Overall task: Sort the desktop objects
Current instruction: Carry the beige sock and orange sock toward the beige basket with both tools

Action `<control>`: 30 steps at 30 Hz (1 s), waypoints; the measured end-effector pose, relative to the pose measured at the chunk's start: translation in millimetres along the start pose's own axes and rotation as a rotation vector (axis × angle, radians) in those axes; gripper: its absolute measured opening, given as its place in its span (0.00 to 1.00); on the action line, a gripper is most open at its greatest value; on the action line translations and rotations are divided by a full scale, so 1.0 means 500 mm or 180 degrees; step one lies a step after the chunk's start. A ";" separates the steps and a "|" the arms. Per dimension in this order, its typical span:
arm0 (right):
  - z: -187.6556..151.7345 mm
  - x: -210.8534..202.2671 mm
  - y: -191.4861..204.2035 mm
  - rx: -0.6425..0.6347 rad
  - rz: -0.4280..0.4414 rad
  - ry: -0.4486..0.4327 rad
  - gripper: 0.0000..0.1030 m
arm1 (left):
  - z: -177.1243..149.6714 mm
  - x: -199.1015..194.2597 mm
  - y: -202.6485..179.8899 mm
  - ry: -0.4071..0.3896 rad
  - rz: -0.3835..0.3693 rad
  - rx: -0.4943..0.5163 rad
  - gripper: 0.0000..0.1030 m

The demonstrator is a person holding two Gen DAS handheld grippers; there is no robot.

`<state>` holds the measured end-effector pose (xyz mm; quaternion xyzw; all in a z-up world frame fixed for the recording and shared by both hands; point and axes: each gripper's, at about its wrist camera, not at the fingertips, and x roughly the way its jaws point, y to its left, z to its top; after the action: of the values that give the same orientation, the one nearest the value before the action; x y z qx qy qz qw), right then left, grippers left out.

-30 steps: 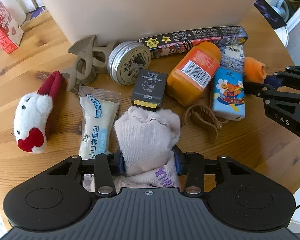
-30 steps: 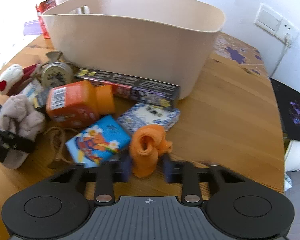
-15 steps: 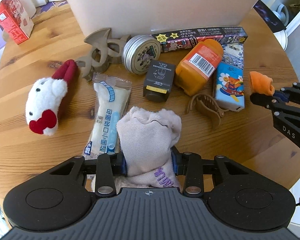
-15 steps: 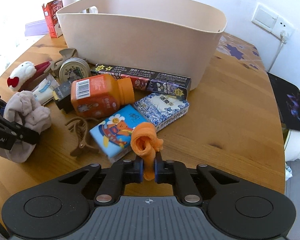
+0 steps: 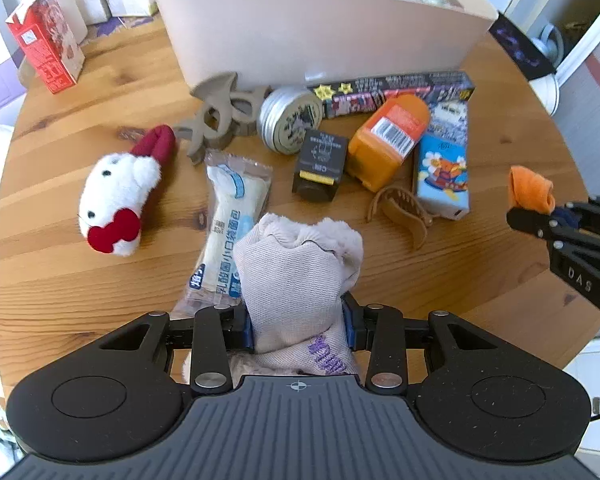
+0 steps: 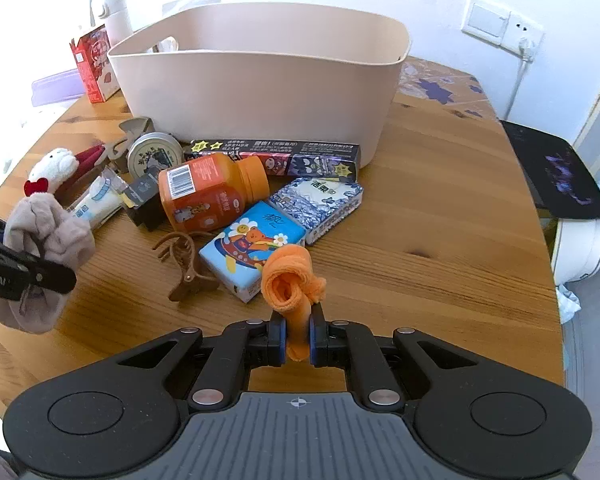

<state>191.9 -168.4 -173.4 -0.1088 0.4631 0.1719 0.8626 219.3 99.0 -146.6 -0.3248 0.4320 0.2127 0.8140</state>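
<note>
My left gripper (image 5: 298, 320) is shut on a rolled grey sock (image 5: 296, 272), held above the wooden table (image 5: 480, 272). In the right wrist view the same grey sock (image 6: 46, 236) hangs at the far left. My right gripper (image 6: 298, 334) is shut on a rolled orange sock (image 6: 290, 280), also lifted; the orange sock (image 5: 530, 192) shows at the right edge of the left wrist view. The beige bin (image 6: 260, 80) stands at the back of the table. In front of it lie an orange bottle (image 6: 208, 196), a blue tissue pack (image 6: 252, 252) and a long dark box (image 6: 276, 156).
Also on the table: a white plush toy (image 5: 118, 204), a wrapped bread pack (image 5: 228, 216), a round tin (image 5: 290, 120), a small black box (image 5: 320, 164), two hair claws (image 5: 220, 112) (image 5: 400, 212), a patterned tissue pack (image 6: 318, 200). A red carton (image 5: 46, 52) stands back left. The table edge (image 6: 540, 216) runs on the right.
Both grippers have lifted and pulled back from the clutter with their socks. The right jaws closed tight on the orange sock, which now hangs clear of the table.
</note>
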 end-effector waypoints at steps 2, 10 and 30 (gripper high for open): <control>-0.002 -0.013 -0.001 0.0018 -0.0038 -0.0040 0.10 | 0.003 -0.010 0.008 -0.0046 -0.0022 -0.0050 0.38; 0.011 -0.065 -0.017 0.0092 -0.0164 -0.0224 0.10 | 0.025 -0.051 0.032 -0.0230 -0.0130 -0.0264 0.38; 0.133 -0.105 -0.044 0.0026 -0.0319 -0.0736 0.11 | 0.139 -0.125 0.043 -0.0785 -0.0070 -0.0463 0.38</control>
<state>224.5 -175.8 -92.7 -0.1078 0.3552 0.1381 0.9182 211.4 159.6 -72.4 -0.3590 0.3086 0.2729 0.8375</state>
